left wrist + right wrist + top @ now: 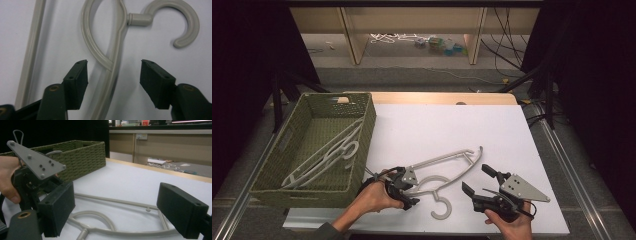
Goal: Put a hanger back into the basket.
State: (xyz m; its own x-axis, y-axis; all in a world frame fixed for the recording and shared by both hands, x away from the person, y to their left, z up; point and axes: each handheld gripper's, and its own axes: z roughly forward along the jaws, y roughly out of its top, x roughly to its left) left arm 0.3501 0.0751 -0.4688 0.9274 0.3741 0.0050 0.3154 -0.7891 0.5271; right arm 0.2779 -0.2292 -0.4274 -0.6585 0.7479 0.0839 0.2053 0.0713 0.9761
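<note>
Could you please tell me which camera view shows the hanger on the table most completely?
The high view: the whole hanger lies there, hook to both arms. The left gripper view gives its hook and neck close up; the right gripper view, part of its frame.

- The high view is looking forward and down from above the person's side, taking in the whole white surface (492, 130), the olive woven basket (362, 145) at its left and the floor beyond.
- The left gripper view is pointing almost straight down, very close over the pale grey plastic hanger (117, 45), between the left claw's (113, 85) own two black jaws.
- The right gripper view is sitting low near the surface (130, 182), facing across it between the right claw's (116, 216) own jaws toward the basket (82, 157).
- All three are sharing the hanger (447, 170) (117, 216); the right gripper view is also catching the left claw (45, 185), seen in the high view (404, 192) too.
</note>
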